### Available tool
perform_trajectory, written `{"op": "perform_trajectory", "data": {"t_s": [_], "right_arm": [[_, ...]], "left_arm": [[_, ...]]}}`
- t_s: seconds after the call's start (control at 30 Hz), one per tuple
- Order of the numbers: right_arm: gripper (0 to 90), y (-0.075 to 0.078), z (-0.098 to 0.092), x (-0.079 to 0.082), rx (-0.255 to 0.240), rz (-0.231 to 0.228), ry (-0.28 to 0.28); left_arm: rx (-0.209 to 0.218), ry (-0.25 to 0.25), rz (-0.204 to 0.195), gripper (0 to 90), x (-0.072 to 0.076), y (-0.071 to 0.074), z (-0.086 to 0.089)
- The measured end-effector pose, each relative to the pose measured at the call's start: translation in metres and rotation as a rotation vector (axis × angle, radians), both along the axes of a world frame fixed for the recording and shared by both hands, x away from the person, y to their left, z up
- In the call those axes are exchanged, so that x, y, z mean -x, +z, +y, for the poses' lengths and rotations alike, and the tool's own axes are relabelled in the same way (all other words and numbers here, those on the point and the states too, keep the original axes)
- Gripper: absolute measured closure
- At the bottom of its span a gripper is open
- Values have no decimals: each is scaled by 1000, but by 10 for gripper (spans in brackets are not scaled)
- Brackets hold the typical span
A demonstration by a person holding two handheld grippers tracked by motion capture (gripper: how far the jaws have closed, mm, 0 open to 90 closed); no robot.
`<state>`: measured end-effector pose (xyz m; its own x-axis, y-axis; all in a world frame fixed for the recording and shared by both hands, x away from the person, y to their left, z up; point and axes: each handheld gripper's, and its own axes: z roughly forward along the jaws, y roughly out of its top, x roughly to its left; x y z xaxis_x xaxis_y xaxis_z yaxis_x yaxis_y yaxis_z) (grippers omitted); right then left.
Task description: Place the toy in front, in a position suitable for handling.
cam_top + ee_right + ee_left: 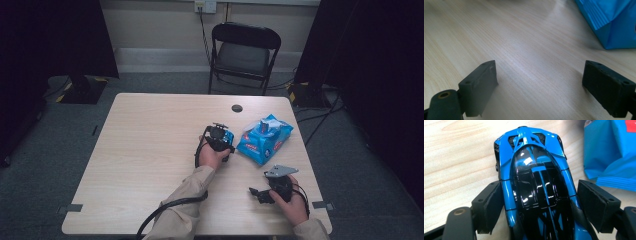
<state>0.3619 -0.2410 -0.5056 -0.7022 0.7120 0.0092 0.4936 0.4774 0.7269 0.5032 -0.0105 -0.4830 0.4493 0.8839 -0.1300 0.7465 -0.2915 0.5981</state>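
High view
- Table (150,165): light wood top, with a small dark round hole at 12 o'clock near the far edge.
- Left gripper (223,141): just right of the table's middle, held in the person's left hand (212,156), pointing toward 12 o'clock.
- Toy car (227,137): blue and black, sitting at the tip of the left gripper, with the blue packet just beside it at 3 o'clock.
- Blue packet (265,139): a crinkled blue bag with red print, lying on the table at 3 o'clock from the table's middle.
- Right gripper (256,192): near the front edge at 5 o'clock, in the right hand (292,202), pointing toward 9 o'clock, with a grey three-cornered plate on top.
- Chair (244,55): black folding chair beyond the table at 12 o'clock.

Left gripper view
- Toy car (537,187): glossy blue body with black roof, lying on the table between the jaws, its far end toward 12 o'clock.
- Gripper state: jaws moderately wide; the left pad (491,206) meets the car's side, the right pad stands slightly off it, so the car is not clamped.
- Blue packet (610,155): at 2 o'clock, close to the car.

Right gripper view
- Gripper state: jaws wide apart, with bare table (529,57) between them.
- Blue packet (609,22): at 1 o'clock, well ahead of the jaws.
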Motion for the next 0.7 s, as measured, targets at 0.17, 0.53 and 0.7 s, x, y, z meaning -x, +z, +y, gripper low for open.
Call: {"op": "perform_trajectory", "data": {"t_s": [0.17,0.53,0.7], "right_arm": [[117,0,0,0,0,0,1],[116,0,0,0,0,1,1],[116,0,0,0,0,1,2]], "left_arm": [[1,0,14,259,1,2,0],[-39,-34,-9,274,4,9,1],[-50,-41,-11,274,4,7,1]]}}
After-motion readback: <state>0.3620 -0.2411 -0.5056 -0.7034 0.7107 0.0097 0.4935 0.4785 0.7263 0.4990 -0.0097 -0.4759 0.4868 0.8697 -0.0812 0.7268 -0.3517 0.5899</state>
